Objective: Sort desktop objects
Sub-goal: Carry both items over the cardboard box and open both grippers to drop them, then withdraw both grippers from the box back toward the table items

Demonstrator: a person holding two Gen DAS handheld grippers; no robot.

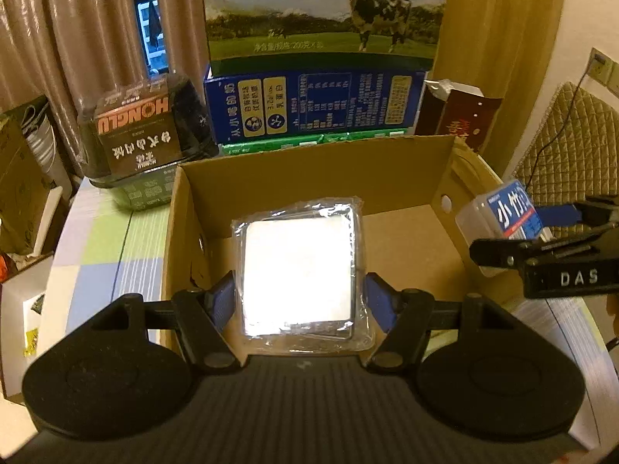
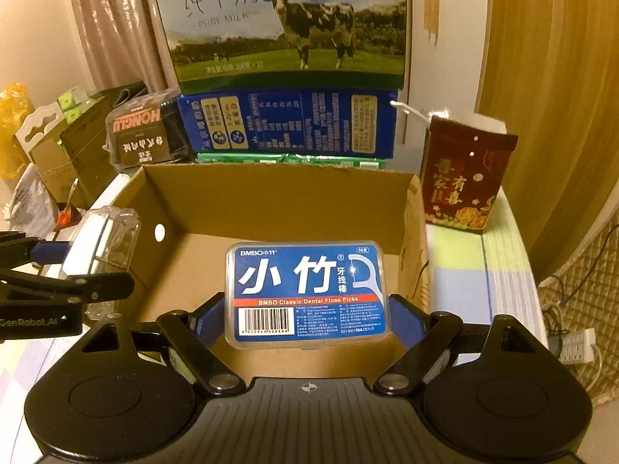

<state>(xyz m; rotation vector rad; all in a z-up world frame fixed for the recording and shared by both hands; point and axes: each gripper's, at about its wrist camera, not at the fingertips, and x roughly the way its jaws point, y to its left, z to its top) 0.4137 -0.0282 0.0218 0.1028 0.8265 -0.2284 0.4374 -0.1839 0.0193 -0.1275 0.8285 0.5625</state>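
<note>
**Two packs held above the cardboard box**

We see the open cardboard box (image 2: 271, 201) on the checked worktop (image 2: 464, 270), milk cartons (image 2: 286, 19) stacked behind. Our right claw (image 2: 307, 323) clamps the floss-pick case (image 2: 307, 294), long axis crosswise, label up. Our left claw (image 1: 300, 303) clamps the clear-wrapped white pack (image 1: 298, 270), flat face up.

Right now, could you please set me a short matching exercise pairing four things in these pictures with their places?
Things:
1. blue dental floss pick box
2. clear-wrapped white pack
3. dark red carton
4. cow-printed milk case

Places:
A. on top of the blue box stack
B. in the left gripper
C. on the table right of the open cardboard box
D. in the right gripper

Pairs: 1-D, 2-B, 3-C, 4-A
</note>
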